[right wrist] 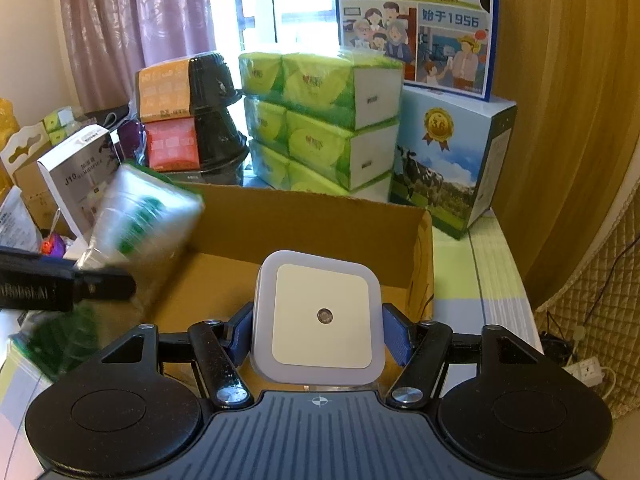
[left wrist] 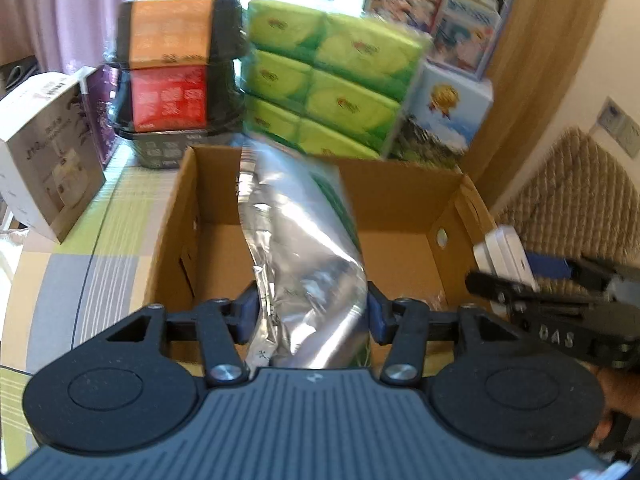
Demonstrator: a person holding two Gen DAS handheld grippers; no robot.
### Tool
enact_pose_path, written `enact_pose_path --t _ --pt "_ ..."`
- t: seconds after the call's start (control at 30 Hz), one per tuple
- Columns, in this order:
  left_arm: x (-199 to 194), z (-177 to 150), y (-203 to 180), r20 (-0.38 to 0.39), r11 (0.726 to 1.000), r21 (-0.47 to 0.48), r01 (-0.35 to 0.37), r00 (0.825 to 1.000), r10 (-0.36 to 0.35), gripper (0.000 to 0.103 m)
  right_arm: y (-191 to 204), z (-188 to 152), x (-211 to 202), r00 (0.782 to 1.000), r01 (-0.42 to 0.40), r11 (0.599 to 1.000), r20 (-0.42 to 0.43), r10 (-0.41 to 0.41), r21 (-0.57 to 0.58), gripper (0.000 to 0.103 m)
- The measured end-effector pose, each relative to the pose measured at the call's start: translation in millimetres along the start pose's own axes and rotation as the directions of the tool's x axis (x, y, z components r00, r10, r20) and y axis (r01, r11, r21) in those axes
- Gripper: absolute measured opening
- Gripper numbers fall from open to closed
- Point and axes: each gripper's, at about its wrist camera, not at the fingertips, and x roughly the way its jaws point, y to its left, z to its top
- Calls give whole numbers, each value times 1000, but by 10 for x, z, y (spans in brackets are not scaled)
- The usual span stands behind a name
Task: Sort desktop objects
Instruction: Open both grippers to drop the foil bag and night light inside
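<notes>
**Both grippers loaded above the open carton**

Your left gripper (left wrist: 312, 312) is closed partway, its blue pads pressed against both sides of a silver foil pouch (left wrist: 300, 248) with green print. The pouch stands up from the jaws and hangs over the open cardboard box (left wrist: 404, 196); motion blur smears its upper edge and its print cannot be read.

Your right gripper (right wrist: 318, 334) is closed to about the same width on a white square night light (right wrist: 320, 316), face toward the camera, a small round sensor at its middle. It too is held above the box (right wrist: 304, 220), near the front edge.

From the left wrist view, the right gripper (left wrist: 516, 280) enters at the right edge and is partly cut off; the letters "DAS" show on its body. From the right wrist view, the left gripper's arm carries lettering too blurred to read.

Behind the box stand a stack of green tissue packs (right wrist: 320, 120), two stacked black bowls (right wrist: 188, 116) with orange and red sleeves, and blue milk cartons (right wrist: 452, 160) with cows and a "3.6" medal. The poster above reads "始于1956". A white carton (right wrist: 80, 176) at left shows "J10".
</notes>
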Motion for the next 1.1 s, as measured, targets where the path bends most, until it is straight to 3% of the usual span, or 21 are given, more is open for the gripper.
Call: enact_pose_path --t 0.43,0.53,0.6,0.73,0.83,1.1 --pt "-175 -114 141 38 999 -33 -2 999 3 51 28 -40 89 1000 -8 1000 -16 8 21 62" --pt "-195 -143 162 42 999 -41 -4 999 6 52 51 -18 96 999 -36 999 16 35 27 63" --pt "-222 -172 177 46 999 -45 -10 999 12 59 50 -3 63 998 -41 998 45 39 37 77" --pt "-310 -252 196 59 999 -43 -13 998 16 68 17 -17 -54 997 -30 998 70 25 63 79" --pt "-398 -349 186 70 999 -41 -30 997 33 82 -8 -68 -174 997 -22 997 74 16 79 81" --pt "-793 -708 139 86 998 -57 -41 995 46 91 44 -424 -690 997 -48 991 64 40 127 87"
